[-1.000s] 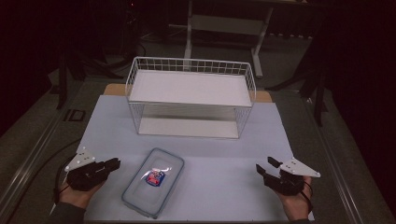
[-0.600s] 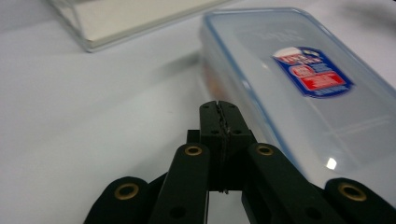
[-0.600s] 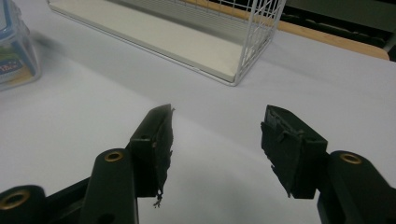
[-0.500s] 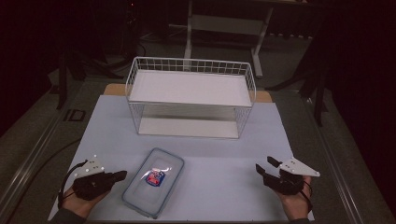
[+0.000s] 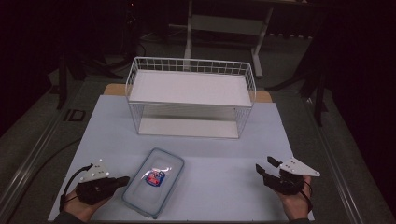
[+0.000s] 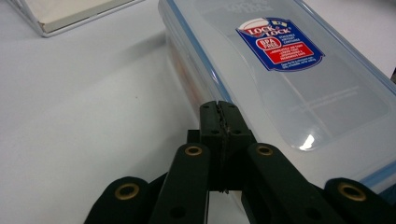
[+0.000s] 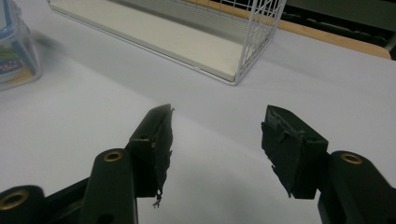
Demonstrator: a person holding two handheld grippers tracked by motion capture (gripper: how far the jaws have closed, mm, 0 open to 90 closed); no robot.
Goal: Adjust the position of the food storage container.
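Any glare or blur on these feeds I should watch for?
High view: dark surroundings, lit mat, a glare patch on the container lid. Left gripper view: a bright glint on the lid, label sharp, left gripper shut. Right gripper view: container smeared at the left edge; right gripper open.

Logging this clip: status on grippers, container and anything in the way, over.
Left gripper shut, tip at the lidded plastic container's side. Right gripper open, holding nothing. Wire rack stands apart, behind.
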